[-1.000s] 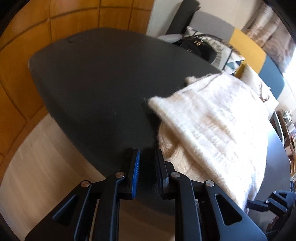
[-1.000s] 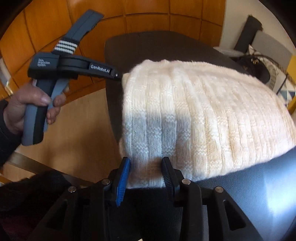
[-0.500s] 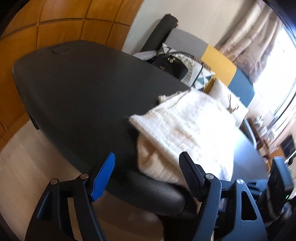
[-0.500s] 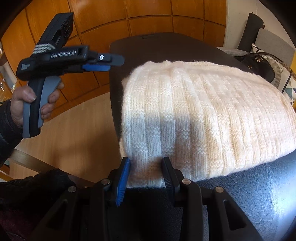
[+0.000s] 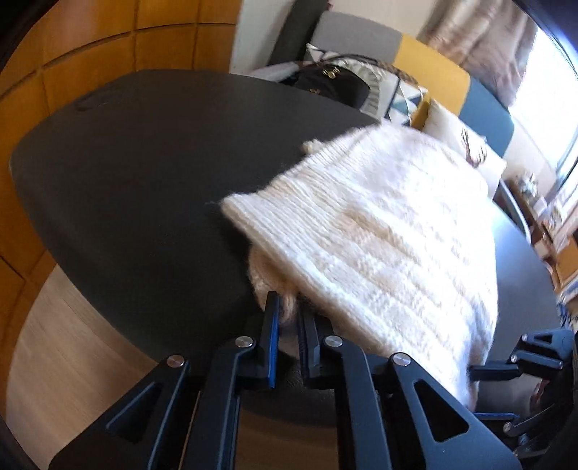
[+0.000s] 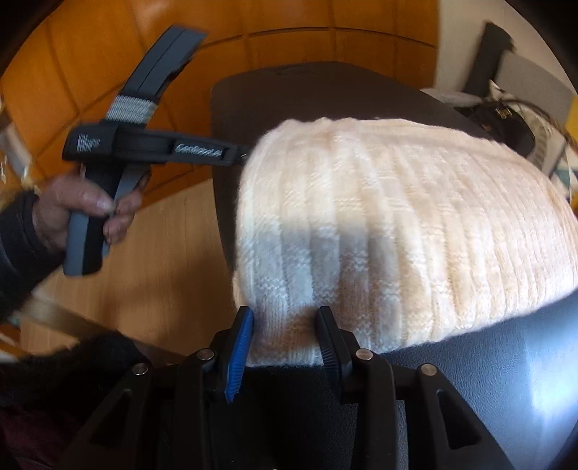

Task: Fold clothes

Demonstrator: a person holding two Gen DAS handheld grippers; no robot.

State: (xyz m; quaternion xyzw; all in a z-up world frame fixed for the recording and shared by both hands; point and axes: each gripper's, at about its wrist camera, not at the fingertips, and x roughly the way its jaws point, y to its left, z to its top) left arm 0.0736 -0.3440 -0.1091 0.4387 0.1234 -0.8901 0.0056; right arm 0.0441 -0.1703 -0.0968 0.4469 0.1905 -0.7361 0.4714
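A cream knitted sweater (image 5: pixel 379 224) lies folded over on the dark oval table (image 5: pixel 144 180). My left gripper (image 5: pixel 287 307) is at its near left corner; the jaws are closing to a narrow gap and pinch a tuft of the lower layer. In the right wrist view the same sweater (image 6: pixel 397 217) fills the middle, and my right gripper (image 6: pixel 285 314) is shut on its thick near fold. There the left gripper (image 6: pixel 238 155) meets the sweater's left edge, held by a hand (image 6: pixel 79 202). The right gripper (image 5: pixel 523 358) shows at the left wrist view's lower right.
A black handbag (image 5: pixel 332 83) and patterned cushions (image 5: pixel 404 90) sit on a sofa beyond the table's far edge. Orange wood panels (image 6: pixel 325 21) line the wall and pale wooden floor (image 5: pixel 72 343) lies beside the table. A dark garment (image 6: pixel 72 361) is at lower left.
My left gripper opened wide and drew back from the sweater, then came in again and closed on its lower layer. The right gripper kept its hold on the near fold.
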